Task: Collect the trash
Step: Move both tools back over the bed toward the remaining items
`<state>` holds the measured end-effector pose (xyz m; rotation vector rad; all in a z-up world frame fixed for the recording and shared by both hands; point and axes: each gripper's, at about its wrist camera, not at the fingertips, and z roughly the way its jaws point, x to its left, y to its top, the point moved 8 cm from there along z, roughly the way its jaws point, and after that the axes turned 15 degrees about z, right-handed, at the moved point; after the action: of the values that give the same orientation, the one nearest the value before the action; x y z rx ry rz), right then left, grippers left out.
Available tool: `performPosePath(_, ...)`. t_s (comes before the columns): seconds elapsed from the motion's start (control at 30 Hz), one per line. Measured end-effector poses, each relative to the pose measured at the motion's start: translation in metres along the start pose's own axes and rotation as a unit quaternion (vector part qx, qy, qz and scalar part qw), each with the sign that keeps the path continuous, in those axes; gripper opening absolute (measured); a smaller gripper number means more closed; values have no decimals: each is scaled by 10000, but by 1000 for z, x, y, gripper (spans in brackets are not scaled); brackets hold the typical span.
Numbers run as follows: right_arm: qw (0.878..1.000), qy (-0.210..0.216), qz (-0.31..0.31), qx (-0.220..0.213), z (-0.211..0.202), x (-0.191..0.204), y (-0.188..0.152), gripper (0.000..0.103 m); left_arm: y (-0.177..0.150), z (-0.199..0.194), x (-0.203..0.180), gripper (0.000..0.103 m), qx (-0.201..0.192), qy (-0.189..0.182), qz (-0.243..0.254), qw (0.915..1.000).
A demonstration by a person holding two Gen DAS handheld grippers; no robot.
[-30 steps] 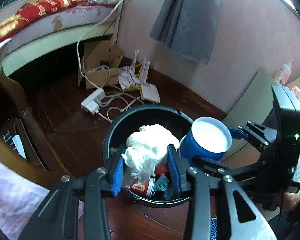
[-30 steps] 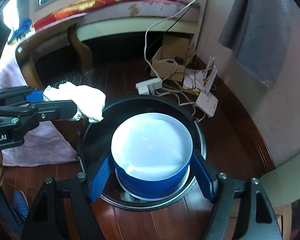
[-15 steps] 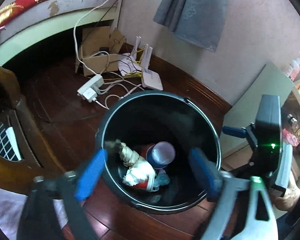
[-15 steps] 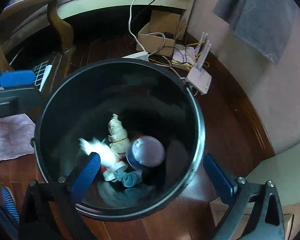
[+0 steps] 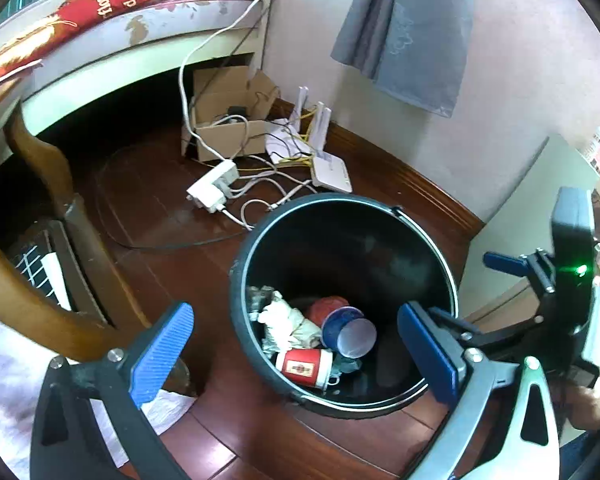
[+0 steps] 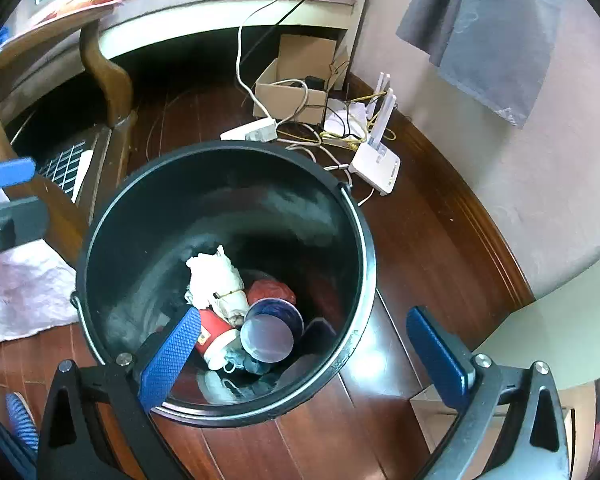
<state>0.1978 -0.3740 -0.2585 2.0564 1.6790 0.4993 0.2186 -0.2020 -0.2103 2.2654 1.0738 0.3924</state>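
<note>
1. Your left gripper [image 5: 296,344] is opening its jaws, nothing between them; your right gripper [image 6: 300,352] stands wide apart and empty, where a second ago they clamped the tissue wad and the blue cup
2. Both now lie in the black bin [image 5: 380,204]: crumpled tissue [image 5: 284,320], blue cup [image 5: 348,334], beside a red paper cup [image 5: 304,366]
3. This drop looks done; no further trash shows on the wooden floor [image 6: 420,240] beyond

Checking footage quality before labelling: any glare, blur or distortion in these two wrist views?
Left wrist view: fisheye bends the pink wall; black round trash bin sharp, its inside dim. Right wrist view: glare on the dark wooden floor beside the bin; corners vignetted.
</note>
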Motion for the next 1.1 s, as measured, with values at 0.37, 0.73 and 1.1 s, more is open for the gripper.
performPosePath(0.37, 9997, 84, 37, -204, -30, 6, 9, 103, -13, -28, 3, 103, -66, 278, -6, 9996)
performPosePath(0.73, 9978, 61, 157, -643, -91, 14, 26, 103, -20, -81, 14, 103, -293, 630, -295, 9971)
performPosePath(1.1, 9934, 372, 134, -1072, -144, 55, 43, 103, -30, -146, 37, 103, -594, 1050, -637, 9907)
